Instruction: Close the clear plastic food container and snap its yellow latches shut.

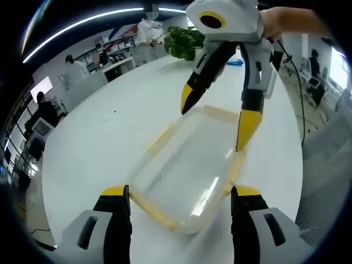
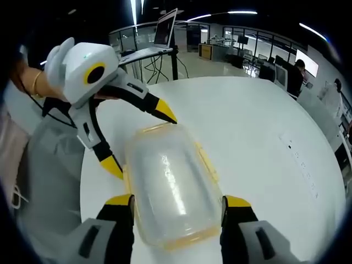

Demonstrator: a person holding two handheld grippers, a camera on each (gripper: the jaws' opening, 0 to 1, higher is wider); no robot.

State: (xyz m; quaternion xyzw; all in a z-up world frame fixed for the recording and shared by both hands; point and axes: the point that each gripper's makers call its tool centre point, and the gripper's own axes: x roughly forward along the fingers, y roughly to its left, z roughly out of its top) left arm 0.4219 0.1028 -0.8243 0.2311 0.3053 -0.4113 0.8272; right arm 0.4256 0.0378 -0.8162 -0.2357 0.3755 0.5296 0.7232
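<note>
The clear plastic food container (image 1: 184, 173) lies on the white table (image 1: 99, 137) with its lid resting on top. Yellow latches (image 1: 160, 137) run along its rim and look flared outward. My left gripper (image 1: 181, 201) is open, its jaws standing either side of the container's near end. My right gripper (image 1: 215, 118) reaches in from the top right, open over the far end. From the right gripper view the container (image 2: 168, 181) lies lengthwise between the open jaws of the right gripper (image 2: 176, 204). A side latch (image 2: 207, 162) sticks out. The left gripper (image 2: 138, 140) straddles the opposite end.
A green plant (image 1: 184, 41) stands at the table's far side, and a black cable (image 1: 300, 99) hangs off the edge. The table (image 2: 264, 126) stretches wide to the right. A laptop (image 2: 165, 27) sits on a stand behind. People work at benches in the background.
</note>
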